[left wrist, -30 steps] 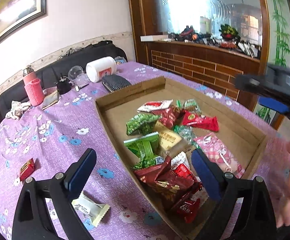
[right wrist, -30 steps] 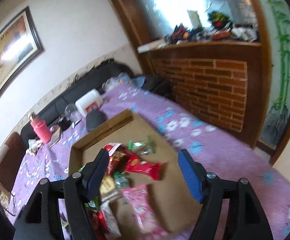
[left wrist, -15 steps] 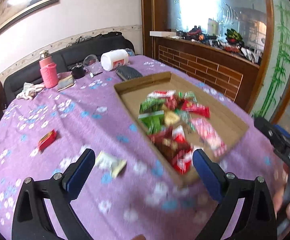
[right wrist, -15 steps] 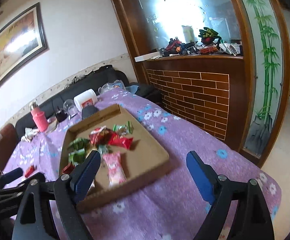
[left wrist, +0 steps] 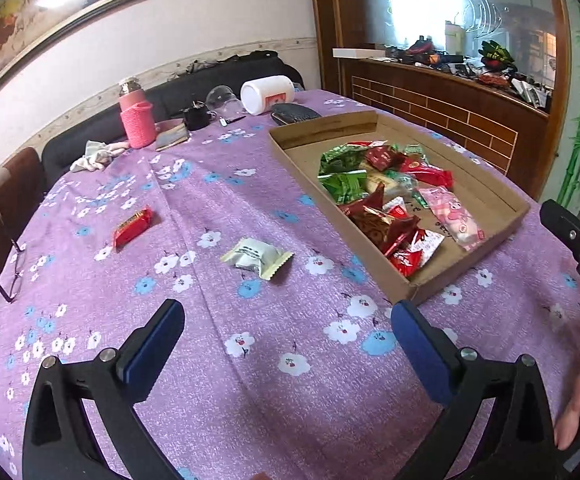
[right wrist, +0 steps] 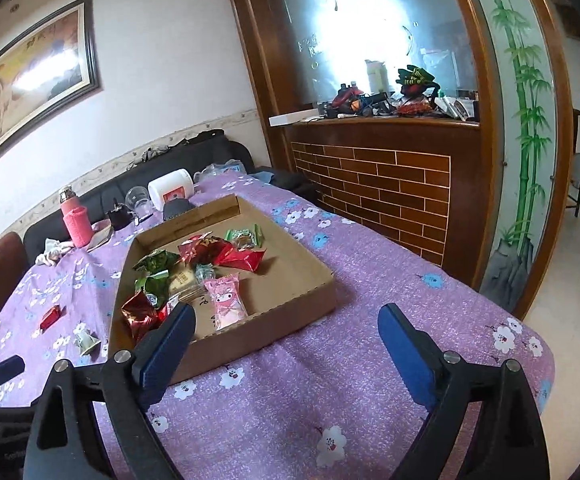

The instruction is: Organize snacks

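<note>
Blue padded fingers [left wrist: 152,350] opening empty, flat cardboard tray [left wrist: 486,200], crinkly foil snacks [left wrist: 386,200]

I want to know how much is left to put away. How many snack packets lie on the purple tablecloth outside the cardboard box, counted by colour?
Red packet: 1
Pale whitish-green packet: 1
Total outside the cardboard box: 2
</note>
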Demonstrator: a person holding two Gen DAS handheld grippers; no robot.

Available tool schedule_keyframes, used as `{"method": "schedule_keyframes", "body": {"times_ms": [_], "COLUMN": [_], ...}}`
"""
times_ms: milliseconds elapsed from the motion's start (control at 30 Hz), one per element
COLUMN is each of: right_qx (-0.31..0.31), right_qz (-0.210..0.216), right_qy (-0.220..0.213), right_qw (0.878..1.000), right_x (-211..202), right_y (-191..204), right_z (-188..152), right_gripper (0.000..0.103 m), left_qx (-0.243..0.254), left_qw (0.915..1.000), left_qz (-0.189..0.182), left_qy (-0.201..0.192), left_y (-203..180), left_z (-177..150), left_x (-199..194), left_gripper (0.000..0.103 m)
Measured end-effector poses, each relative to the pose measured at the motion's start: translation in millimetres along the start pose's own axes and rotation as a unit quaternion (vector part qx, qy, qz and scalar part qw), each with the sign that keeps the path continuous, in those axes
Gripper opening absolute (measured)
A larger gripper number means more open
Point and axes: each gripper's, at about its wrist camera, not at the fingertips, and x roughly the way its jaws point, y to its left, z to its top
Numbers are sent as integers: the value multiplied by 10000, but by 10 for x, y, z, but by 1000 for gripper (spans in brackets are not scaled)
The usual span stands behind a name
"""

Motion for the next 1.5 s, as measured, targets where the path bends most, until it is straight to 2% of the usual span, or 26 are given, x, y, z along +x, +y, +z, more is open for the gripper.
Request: {"method": "schedule_keyframes", "body": {"times_ms": [100,167,233,333,500,867,1100,1500], "right_qx": [-174,-254,-279,-295,-293,-226,-280,-426], "right_qz": [-81,-173,-232,-294,-317,-302,-252,-300], "right_qy": [-195,-367,-518,-633,-532,-764,-900,-981], "right_qw": [9996,9989,9980,9971,9977,9964,9952,9938], "right_x": [-76,-140,-198,-238,-200,-292,-339,-370], "right_y": [66,102,110,126,128,104,124,188], "right_z": [-10,-19,-28,-28,-11,-31,-38,-50], "right_gripper": [95,101,102,102,102,102,102,102], "left_qx": [91,119,73,-1,16,136,241,247], "left_qw": [9996,9984,9979,9984,9989,9986,9970,9967], "left_qz": [284,541,622,552,455,399,540,608], "left_qy": [-25,-129,-173,-111,-95,-318,-492,-478], "left_y": [-40,-39,-14,37,35,-27,-75,-77], "left_z": [-34,-43,-44,-34,-34,-41,-55,-56], "left_x": [-48,-89,-104,-88,-79,-165,-224,-221], "left_gripper": [103,103,103,103,103,103,103,103]}}
